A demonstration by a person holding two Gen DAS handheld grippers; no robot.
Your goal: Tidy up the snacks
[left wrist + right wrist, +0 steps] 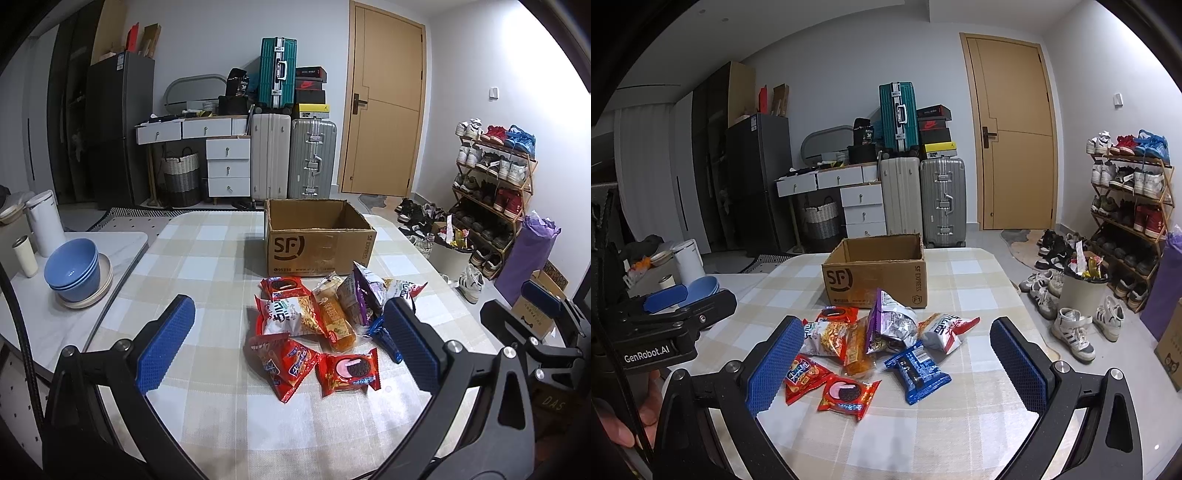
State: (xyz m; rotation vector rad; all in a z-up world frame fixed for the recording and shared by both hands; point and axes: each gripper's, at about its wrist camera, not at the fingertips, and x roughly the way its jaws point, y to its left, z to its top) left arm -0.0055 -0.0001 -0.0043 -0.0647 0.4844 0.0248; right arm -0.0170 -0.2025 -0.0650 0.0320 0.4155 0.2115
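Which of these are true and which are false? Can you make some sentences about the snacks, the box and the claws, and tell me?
1. The cardboard box is full of snacks. False: what shows of its inside is empty, and the snacks lie on the table in front of it.
2. Both claws are open. True: the left claw and the right claw each have their blue pads spread wide, holding nothing.
3. A blue cookie packet lies among the snacks. True.
4. The purple bag is inside the box. False: it sits on the snack pile outside the box.
5. The blue bowls are stacked on a side table. True.
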